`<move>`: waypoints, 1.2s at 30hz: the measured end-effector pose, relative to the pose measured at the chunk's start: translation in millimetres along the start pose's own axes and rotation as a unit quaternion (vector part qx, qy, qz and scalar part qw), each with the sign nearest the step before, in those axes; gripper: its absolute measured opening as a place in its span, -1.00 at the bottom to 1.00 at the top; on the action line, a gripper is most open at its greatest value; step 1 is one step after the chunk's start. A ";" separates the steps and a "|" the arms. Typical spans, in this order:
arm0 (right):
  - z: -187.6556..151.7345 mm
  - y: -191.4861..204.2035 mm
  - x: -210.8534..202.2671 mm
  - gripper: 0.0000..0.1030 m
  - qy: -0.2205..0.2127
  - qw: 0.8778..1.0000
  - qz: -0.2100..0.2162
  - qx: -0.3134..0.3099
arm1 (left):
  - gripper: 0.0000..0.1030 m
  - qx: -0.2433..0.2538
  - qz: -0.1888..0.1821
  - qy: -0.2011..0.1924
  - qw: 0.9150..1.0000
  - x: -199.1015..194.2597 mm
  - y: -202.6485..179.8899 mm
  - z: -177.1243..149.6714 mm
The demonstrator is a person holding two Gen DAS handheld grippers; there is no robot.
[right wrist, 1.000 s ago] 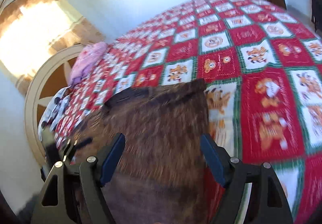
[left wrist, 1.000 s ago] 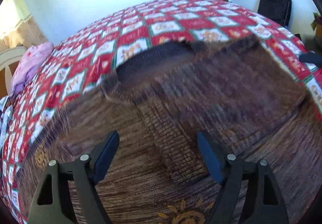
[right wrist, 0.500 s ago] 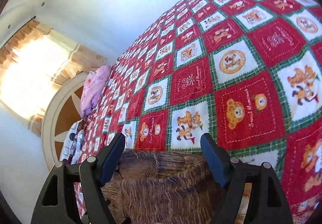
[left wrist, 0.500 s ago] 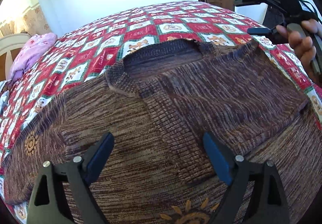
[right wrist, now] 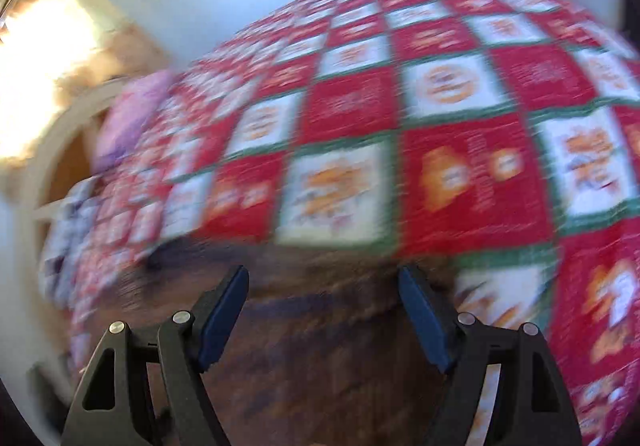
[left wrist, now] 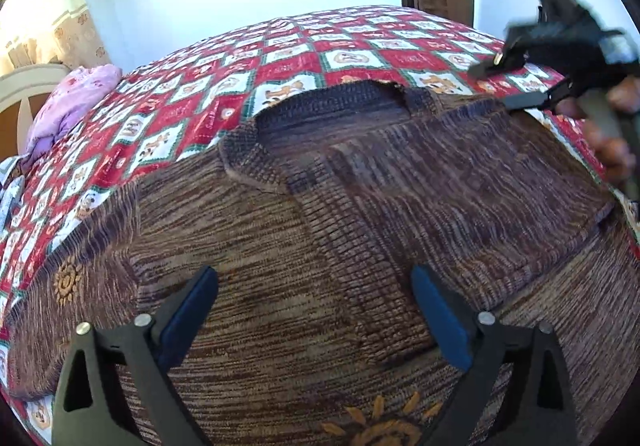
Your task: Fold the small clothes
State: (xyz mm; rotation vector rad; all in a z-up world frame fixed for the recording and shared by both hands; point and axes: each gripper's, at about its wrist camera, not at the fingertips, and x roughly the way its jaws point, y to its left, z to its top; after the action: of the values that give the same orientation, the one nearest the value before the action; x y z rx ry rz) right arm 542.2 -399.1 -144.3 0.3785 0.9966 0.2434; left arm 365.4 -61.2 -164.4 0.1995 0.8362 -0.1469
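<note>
Left gripper [left wrist: 314, 320] is hovering with jaws spread over the sweater [left wrist: 320, 246], which is lying flat on the quilt [left wrist: 360, 57], one side apparently already folded in. Right gripper [right wrist: 322, 316], also spread and empty, is nearing the far shoulder edge; next move likely requires pinching that edge.

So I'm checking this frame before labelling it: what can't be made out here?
- Brown knitted sweater: lower hem cut off by the left wrist view's bottom edge.
- Right wrist view: motion blur smears the red-and-white checked bedspread; its motifs are unreadable.
- Right hand-held gripper: blurred at the left view's edge, but open in its own view.
</note>
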 end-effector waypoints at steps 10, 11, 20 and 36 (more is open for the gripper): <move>-80.0 44.3 -71.5 0.52 -0.011 0.994 0.001 -0.113 | 1.00 -0.023 -0.022 0.013 0.999 5.0 5.6 0.3; -91.9 45.2 -71.5 0.52 -0.003 0.993 -0.005 -0.118 | 1.00 -0.024 -0.022 0.015 0.999 5.1 5.6 0.2; -149.5 54.8 -77.9 0.52 0.020 0.987 -0.072 -0.142 | 1.00 -0.050 -0.032 0.020 0.998 -4.6 14.4 -12.1; -183.5 184.4 -24.3 0.55 0.050 0.965 0.021 -0.258 | 1.00 -0.097 0.043 -0.038 0.994 -90.4 117.3 -52.6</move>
State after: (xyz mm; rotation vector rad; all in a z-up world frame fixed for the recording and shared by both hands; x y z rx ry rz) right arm 368.3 -204.3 -138.0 -0.0897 0.9843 0.5510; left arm 292.0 69.6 -117.3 0.0458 0.7592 0.0074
